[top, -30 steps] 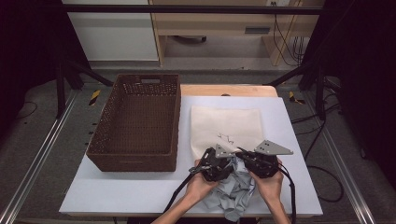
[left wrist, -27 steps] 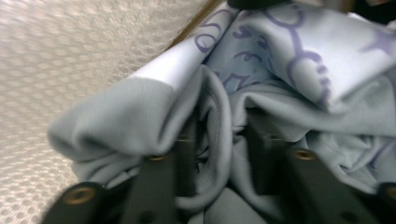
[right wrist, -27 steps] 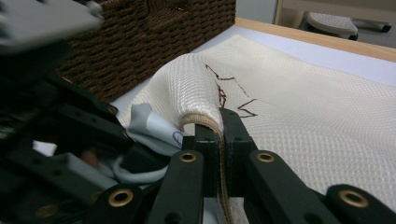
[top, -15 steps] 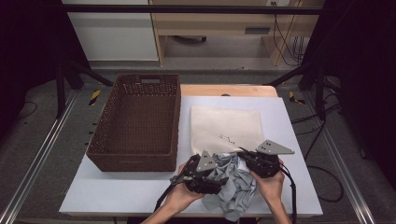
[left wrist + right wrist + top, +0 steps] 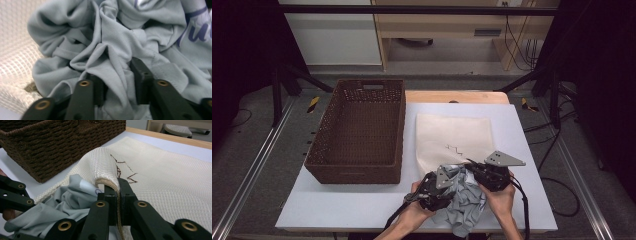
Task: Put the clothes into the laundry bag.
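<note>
A crumpled grey shirt [image 5: 464,205] with purple print lies at the mouth of a cream mesh bag [image 5: 454,132] near the table's front edge. My left gripper [image 5: 443,192] comes at the shirt from its left side. In the left gripper view, its jaws [image 5: 116,72] have just been closing and pinch a raised fold of the grey shirt [image 5: 120,32]. My right gripper [image 5: 472,167] is shut on the bag's corded rim. The right gripper view shows that rim lifted between the jaws [image 5: 117,185], with the grey shirt [image 5: 62,205] bunched below the raised mesh bag [image 5: 162,170].
A dark brown wicker basket [image 5: 357,127] stands to the left of the bag, close beside it. The white table board [image 5: 352,205] runs to an edge just in front of the hands. A wooden strip [image 5: 457,96] borders the far side.
My left gripper has drawn back from beside the right gripper toward the near edge and slightly left, onto the shirt's left side. The right gripper has kept still on the bag's rim.
</note>
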Available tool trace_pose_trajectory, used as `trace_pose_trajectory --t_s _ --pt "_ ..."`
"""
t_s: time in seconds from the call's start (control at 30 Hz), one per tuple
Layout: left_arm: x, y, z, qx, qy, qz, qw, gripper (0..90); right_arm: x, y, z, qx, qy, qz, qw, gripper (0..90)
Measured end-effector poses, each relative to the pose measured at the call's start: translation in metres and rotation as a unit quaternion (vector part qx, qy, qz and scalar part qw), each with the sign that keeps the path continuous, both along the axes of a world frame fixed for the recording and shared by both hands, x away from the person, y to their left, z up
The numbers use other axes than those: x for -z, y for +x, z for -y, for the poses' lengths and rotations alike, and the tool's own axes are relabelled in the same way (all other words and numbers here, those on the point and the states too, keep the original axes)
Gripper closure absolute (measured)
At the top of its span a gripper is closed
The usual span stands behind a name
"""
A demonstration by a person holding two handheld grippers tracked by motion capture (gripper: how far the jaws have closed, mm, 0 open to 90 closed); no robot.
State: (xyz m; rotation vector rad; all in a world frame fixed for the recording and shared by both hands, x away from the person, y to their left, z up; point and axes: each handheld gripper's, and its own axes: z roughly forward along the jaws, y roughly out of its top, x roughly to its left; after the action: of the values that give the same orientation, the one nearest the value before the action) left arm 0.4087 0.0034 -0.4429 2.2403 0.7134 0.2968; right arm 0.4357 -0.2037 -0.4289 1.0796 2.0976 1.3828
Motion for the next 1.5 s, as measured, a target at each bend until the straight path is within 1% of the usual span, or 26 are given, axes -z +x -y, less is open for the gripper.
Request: trace_pose_trajectory --t_s 0.07,0.13,0.2,0.27,0.37,0.47,0.5,0.53,0.57,0.63,0.67,0.7,0.77,0.87,0.93,1.03,1.1,1.13,1.2,1.27,1.3,1.37,1.4,1.43,1.47,1.5 --pt "-0.004 0.002 0.005 -0.004 -0.001 0.003 1.0000 71.9 -0.001 0.000 0.000 -0.001 0.002 -0.001 1.0000 87.1" --pt "-0.009 0.006 0.011 -0.008 0.001 0.009 0.9999 73.2 -0.002 -0.001 0.001 -0.004 0.008 0.003 1.0000 87.2" --pt "-0.012 0.010 0.018 -0.013 -0.004 0.012 0.9998 73.6 -0.003 -0.002 0.001 -0.005 0.008 0.009 0.9999 87.2" --pt "-0.015 0.016 0.024 -0.023 -0.002 0.023 0.9995 73.9 -0.005 -0.003 0.002 -0.006 0.009 0.013 0.9999 87.2" --pt "-0.014 0.028 0.031 -0.036 -0.005 0.030 0.9989 74.3 -0.006 -0.003 0.004 -0.003 0.012 0.015 0.9998 87.2" --pt "-0.006 0.042 0.035 -0.050 -0.001 0.032 0.9983 74.1 -0.007 -0.003 0.006 -0.001 0.016 0.018 0.9997 87.2" --pt "-0.002 0.047 0.035 -0.053 0.000 0.028 0.9982 73.8 -0.007 -0.003 0.007 -0.001 0.017 0.018 0.9997 87.2" --pt "0.002 0.052 0.033 -0.049 -0.010 0.017 0.9986 73.2 -0.007 -0.003 0.007 -0.001 0.015 0.018 0.9997 87.2" --pt "0.004 0.054 0.030 -0.044 -0.016 0.011 0.9989 71.9 -0.007 -0.003 0.007 0.004 0.014 0.015 0.9998 87.2" --pt "0.006 0.057 0.022 -0.035 -0.033 -0.002 0.9988 67.3 -0.005 -0.001 0.007 0.008 0.011 0.010 0.9999 87.2" --pt "0.007 0.057 0.019 -0.036 -0.040 -0.008 0.9985 63.2 -0.003 -0.001 0.008 0.008 0.008 0.009 0.9999 87.1" --pt "0.006 0.056 0.016 -0.034 -0.040 -0.007 0.9986 57.8 -0.003 0.000 0.008 0.009 0.006 0.008 0.9999 87.1" --pt "0.003 0.052 0.012 -0.028 -0.036 0.002 0.9989 47.9 -0.002 0.001 0.008 0.010 0.005 0.005 0.9999 87.1" --pt "-0.006 0.043 0.008 -0.020 -0.033 0.009 0.9992 38.2 -0.002 0.000 0.007 0.011 0.001 0.006 0.9999 87.0" --pt "-0.015 0.031 0.003 -0.008 -0.038 0.018 0.9991 34.9 -0.002 0.001 0.008 0.013 0.002 0.004 0.9999 87.0" --pt "-0.027 0.014 -0.004 0.011 -0.038 0.029 0.9988 32.1 -0.002 0.001 0.010 0.015 0.004 0.005 0.9999 87.0" --pt "-0.030 0.005 -0.007 0.018 -0.030 0.039 0.9986 30.5 -0.002 0.001 0.010 0.016 0.006 0.005 0.9999 86.9" --pt "-0.030 0.000 -0.009 0.020 -0.025 0.039 0.9987 30.3 -0.002 0.001 0.010 0.015 0.005 0.004 0.9999 86.9" --pt "-0.026 -0.006 -0.012 0.026 -0.019 0.034 0.9989 30.3 -0.001 0.001 0.009 0.016 0.004 0.004 0.9999 86.9" --pt "-0.018 -0.010 -0.012 0.025 -0.006 0.032 0.9992 30.0 -0.001 0.001 0.009 0.015 0.004 0.004 0.9999 86.8" --pt "-0.013 -0.010 -0.011 0.022 0.002 0.034 0.9992 30.0 -0.001 0.001 0.009 0.015 0.004 0.004 0.9999 86.8" --pt "-0.003 -0.007 -0.008 0.021 0.028 0.028 0.9990 30.3 -0.001 0.001 0.009 0.014 0.003 0.005 0.9999 86.8" --pt "0.002 -0.006 -0.006 0.018 0.033 0.027 0.9989 30.5 0.000 0.001 0.009 0.014 0.002 0.004 0.9999 86.8" --pt "0.006 -0.005 -0.005 0.016 0.038 0.027 0.9988 32.2 0.000 0.000 0.009 0.013 0.001 0.004 0.9999 86.8" --pt "0.009 -0.004 -0.004 0.017 0.041 0.021 0.9988 36.6 0.000 0.000 0.008 0.013 0.002 0.001 0.9999 86.8" --pt "0.014 -0.003 -0.002 0.019 0.040 0.008 0.9990 41.5 0.000 0.001 0.008 0.012 0.001 0.002 0.9999 86.8"
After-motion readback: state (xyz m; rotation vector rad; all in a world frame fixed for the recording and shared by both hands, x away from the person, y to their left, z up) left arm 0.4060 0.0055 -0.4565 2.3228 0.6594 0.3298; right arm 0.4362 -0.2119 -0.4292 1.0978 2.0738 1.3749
